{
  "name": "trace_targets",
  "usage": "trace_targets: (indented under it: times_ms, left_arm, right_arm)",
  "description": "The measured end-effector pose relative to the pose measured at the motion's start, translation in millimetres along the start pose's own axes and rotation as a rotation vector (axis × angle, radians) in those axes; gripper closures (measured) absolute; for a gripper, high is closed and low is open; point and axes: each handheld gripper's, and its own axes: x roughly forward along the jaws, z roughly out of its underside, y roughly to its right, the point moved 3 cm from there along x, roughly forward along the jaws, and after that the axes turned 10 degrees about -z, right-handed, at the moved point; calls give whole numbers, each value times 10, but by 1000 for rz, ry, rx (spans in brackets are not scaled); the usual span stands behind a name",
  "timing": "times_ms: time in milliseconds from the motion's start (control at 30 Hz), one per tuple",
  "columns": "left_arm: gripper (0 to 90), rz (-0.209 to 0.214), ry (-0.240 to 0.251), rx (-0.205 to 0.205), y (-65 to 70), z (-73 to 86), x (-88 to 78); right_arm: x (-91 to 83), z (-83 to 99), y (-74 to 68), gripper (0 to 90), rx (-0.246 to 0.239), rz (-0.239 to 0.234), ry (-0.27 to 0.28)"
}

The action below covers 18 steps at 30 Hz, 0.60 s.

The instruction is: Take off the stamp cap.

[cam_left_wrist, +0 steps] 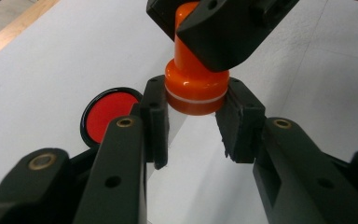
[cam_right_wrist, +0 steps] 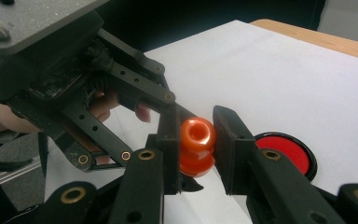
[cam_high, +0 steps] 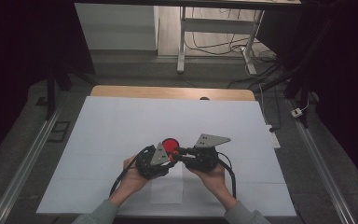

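An orange stamp [cam_left_wrist: 196, 88] with a round knob and a wider base hangs just above the white sheet [cam_high: 121, 126], held from both sides. My left gripper [cam_left_wrist: 193, 109] is shut on the base, its pads [cam_left_wrist: 154, 116] pressed to both flanks. My right gripper [cam_right_wrist: 196, 140] is shut on the knob [cam_right_wrist: 197, 133]. In the high view the two grippers meet nose to nose at the stamp [cam_high: 172, 157], the left gripper [cam_high: 167, 159] coming from the left and the right gripper [cam_high: 179, 152] from the right.
A round red ink pad [cam_high: 170, 144] in a black case lies open on the sheet just beyond the stamp. The sheet covers a wooden table [cam_high: 172, 92]. Behind it stand desk legs [cam_high: 182, 42] and floor cables.
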Motion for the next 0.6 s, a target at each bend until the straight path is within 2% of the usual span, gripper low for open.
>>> trace_targets:
  times_ms: [367, 600]
  left_arm:
    - [653, 0, -5, -2, 12, 13, 13]
    - [653, 6, -3, -6, 11, 19, 14]
  right_arm:
    - [12, 7, -16, 731, -8, 17, 0]
    - [21, 8, -37, 734, -29, 30, -1]
